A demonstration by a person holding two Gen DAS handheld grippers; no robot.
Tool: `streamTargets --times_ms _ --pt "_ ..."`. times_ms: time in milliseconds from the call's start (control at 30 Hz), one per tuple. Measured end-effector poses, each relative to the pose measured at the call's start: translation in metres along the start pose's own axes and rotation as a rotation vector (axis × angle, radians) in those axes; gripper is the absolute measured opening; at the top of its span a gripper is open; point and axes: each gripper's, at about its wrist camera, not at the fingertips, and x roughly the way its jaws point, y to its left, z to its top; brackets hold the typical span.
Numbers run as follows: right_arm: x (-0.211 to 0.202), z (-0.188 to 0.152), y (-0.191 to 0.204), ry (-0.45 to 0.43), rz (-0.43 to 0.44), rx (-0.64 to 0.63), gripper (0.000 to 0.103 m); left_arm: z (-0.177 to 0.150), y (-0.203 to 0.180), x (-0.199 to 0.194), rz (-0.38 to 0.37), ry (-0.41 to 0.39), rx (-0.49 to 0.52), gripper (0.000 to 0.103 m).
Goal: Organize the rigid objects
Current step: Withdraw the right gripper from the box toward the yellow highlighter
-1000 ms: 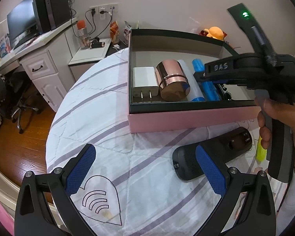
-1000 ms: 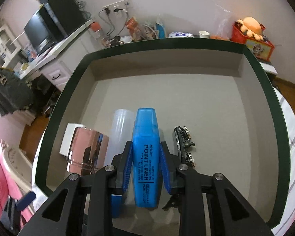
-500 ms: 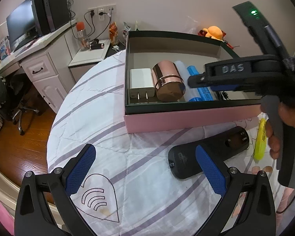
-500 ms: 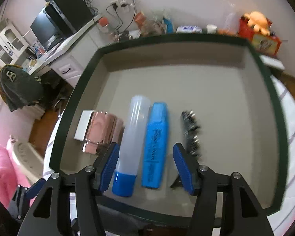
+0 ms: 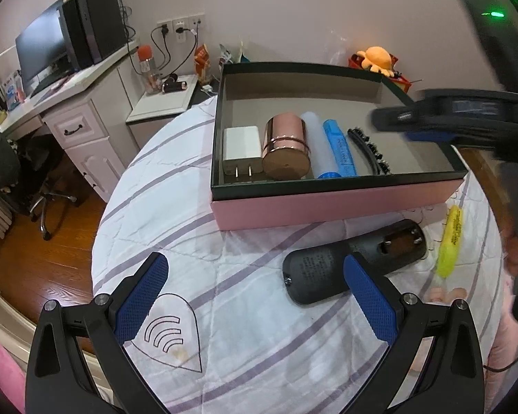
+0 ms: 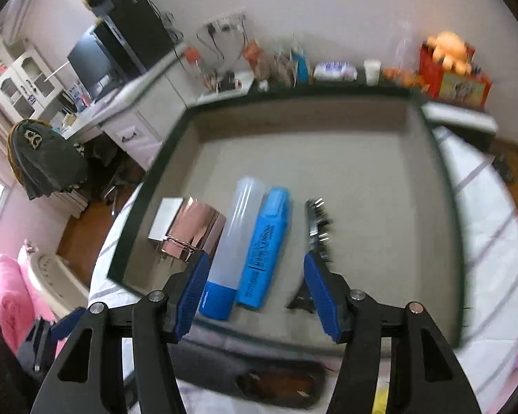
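Box: a shallow box (image 5: 335, 203) with pink outer walls, a dark rim and a grey floor sits on a round bench (image 5: 197, 227) covered in a white cloth with purple stripes.
Row in the box: along the near wall lie, side by side, a white plug (image 5: 241, 150), a copper tin (image 5: 286, 150) on its side, a clear tube with a blue cap (image 5: 316, 146), a blue marker (image 5: 339, 153) and a black hair clip (image 5: 369, 151). They look lined up lengthwise to save floor space.
Blue marker: flat, bright blue, dark print along its side; it touches the tube and lies free of any grip.
Right gripper (image 6: 257, 291): jaws have just been opening and now stand apart above the near wall of the box, nothing pressed between them; the marker shows beyond the gap.
Left gripper (image 5: 255, 300): jaws spread wide and empty, hovering over the cloth in front of the box.
Still outside the box: a black adapter (image 5: 331, 269) lies on the cloth in front of the pink wall, and a yellow marker (image 5: 450, 241) lies just beside it, toward the bench edge. Likely these go in next.
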Motion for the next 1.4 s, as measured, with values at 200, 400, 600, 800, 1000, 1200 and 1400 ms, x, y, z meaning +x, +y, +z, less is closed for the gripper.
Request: streamTargets --times_ms 200,400,600,800,1000,1200,1400 --pt "-0.079 -0.025 -0.016 -0.123 -0.061 -0.072 0.082 -0.005 -0.004 -0.018 -0.01 -0.026 -0.013 0.103" --pt "-0.102 -0.058 -0.043 -0.128 -0.169 -0.071 0.082 -0.016 -0.024 -0.026 -0.043 -0.022 -0.002 0.103" --pt "-0.094 -0.093 -0.076 -0.069 -0.164 0.0 0.082 -0.026 -0.055 -0.033 -0.064 -0.016 0.044 0.102" --pt "-0.091 -0.122 -0.092 -0.024 -0.136 0.018 0.082 -0.039 -0.071 -0.038 -0.051 0.012 0.09 0.103" --pt "-0.092 -0.132 -0.101 -0.028 -0.112 0.037 0.082 -0.056 -0.098 -0.044 -0.089 0.027 0.162 0.103" --pt "-0.09 -0.139 -0.103 -0.02 -0.093 0.043 0.082 -0.06 -0.097 -0.045 -0.07 0.033 0.153 0.103" --pt "-0.087 -0.144 -0.103 -0.011 -0.081 0.041 0.082 -0.055 -0.081 -0.043 -0.06 0.022 0.095 0.103"
